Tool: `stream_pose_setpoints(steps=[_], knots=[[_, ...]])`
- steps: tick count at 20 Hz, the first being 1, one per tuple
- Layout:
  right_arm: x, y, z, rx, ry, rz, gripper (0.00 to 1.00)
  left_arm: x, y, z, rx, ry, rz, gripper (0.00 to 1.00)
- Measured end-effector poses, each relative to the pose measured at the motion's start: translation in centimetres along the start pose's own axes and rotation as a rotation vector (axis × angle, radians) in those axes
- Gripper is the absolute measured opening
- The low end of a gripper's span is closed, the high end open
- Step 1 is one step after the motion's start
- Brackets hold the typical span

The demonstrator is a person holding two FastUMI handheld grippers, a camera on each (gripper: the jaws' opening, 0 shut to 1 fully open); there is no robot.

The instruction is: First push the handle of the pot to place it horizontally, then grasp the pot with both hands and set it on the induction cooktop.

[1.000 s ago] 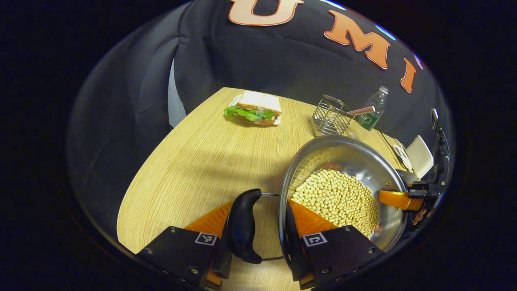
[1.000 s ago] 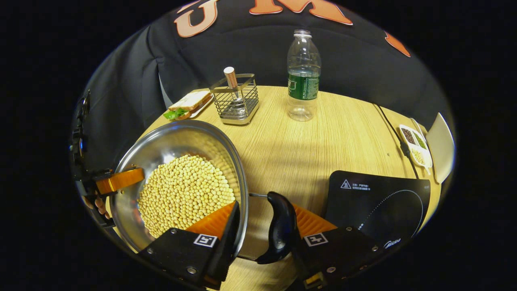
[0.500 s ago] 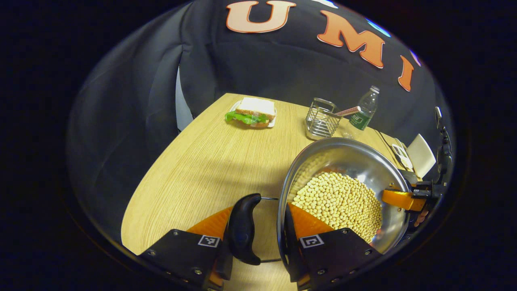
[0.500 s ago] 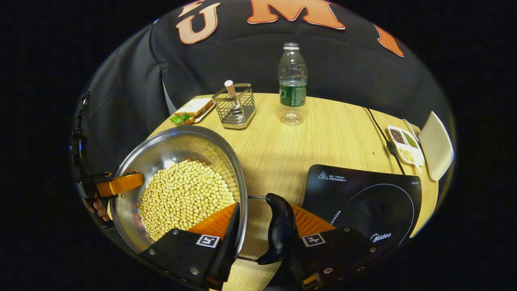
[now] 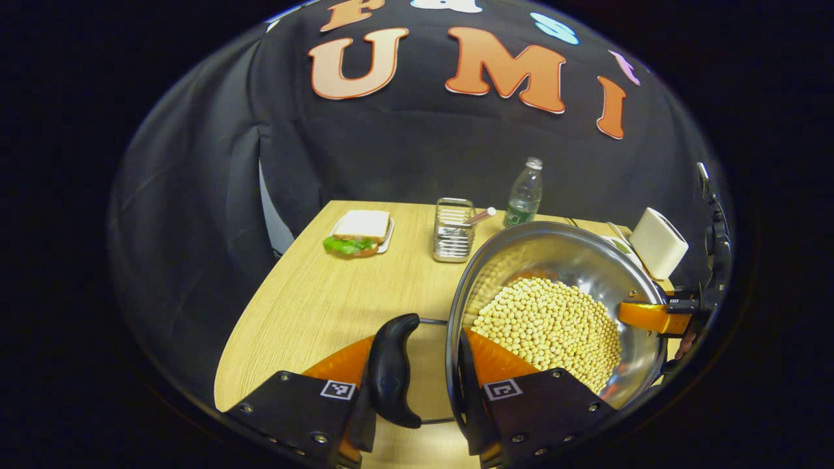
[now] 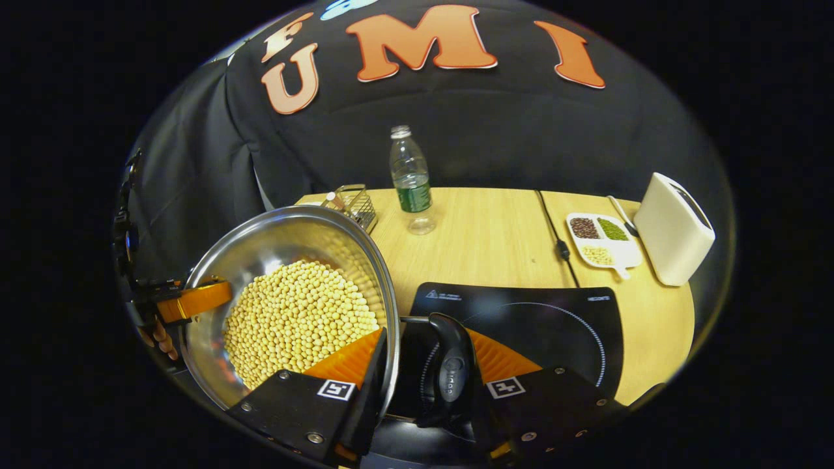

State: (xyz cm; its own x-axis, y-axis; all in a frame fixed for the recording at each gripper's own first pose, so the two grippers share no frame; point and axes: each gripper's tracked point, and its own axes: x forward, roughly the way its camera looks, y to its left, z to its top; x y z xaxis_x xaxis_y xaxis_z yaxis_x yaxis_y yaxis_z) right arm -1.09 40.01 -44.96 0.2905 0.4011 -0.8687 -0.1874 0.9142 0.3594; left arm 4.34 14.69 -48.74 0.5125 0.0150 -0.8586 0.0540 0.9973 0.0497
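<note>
A steel pot [image 5: 560,254] full of soybeans [image 5: 547,326] is held between both grippers. In the left gripper view, my left gripper [image 5: 420,345] is shut on the pot's rim, one finger inside the pot and one outside by the black handle [image 5: 391,371]. The right gripper's orange finger [image 5: 651,317] clamps the far rim. In the right gripper view, my right gripper [image 6: 423,345] is shut on the pot [image 6: 280,241] at its other black handle [image 6: 449,371]. That handle is over the left part of the black induction cooktop [image 6: 534,326]. The left gripper [image 6: 195,298] grips the opposite rim.
A water bottle [image 6: 410,182], a wire rack [image 5: 453,231] and a sandwich on a plate [image 5: 358,231] stand at the back of the wooden table. Right of the cooktop are a white appliance [image 6: 674,238], a divided dish of grains [image 6: 599,241] and a black cable [image 6: 554,234].
Both grippers have carried the pot up and to the right. The cooktop has slid in under the right-hand handle, and the bottle, rack and sandwich look farther off.
</note>
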Motion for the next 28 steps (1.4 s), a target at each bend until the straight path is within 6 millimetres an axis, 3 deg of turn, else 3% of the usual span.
stream_pose_setpoints(steps=[9, 15, 21, 24, 26, 28], knots=[[-6.2, -4.4, 1.6, 0.062, -0.047, -0.099, 0.59, -0.8, 1.6, 1.5, 0.045, -0.034, -0.096, 0.56], [-8.5, -4.6, 1.3, 0.088, -0.048, -0.164, 0.59, 0.6, 1.4, 1.2, 0.055, -0.014, -0.155, 0.56], [-10.7, -5.1, 1.7, 0.111, -0.042, -0.209, 0.58, 0.3, 1.7, 2.3, 0.077, -0.004, -0.187, 0.58], [-12.0, -5.1, 1.6, 0.126, -0.047, -0.227, 0.59, 0.2, 2.0, 2.5, 0.076, -0.011, -0.2, 0.53], [-12.2, -5.2, 1.5, 0.132, -0.029, -0.233, 0.59, 0.2, 1.8, 2.5, 0.076, 0.004, -0.199, 0.58], [-11.9, -5.2, 2.1, 0.13, -0.022, -0.24, 0.59, 0.5, 1.6, 2.4, 0.074, 0.021, -0.198, 0.56]])
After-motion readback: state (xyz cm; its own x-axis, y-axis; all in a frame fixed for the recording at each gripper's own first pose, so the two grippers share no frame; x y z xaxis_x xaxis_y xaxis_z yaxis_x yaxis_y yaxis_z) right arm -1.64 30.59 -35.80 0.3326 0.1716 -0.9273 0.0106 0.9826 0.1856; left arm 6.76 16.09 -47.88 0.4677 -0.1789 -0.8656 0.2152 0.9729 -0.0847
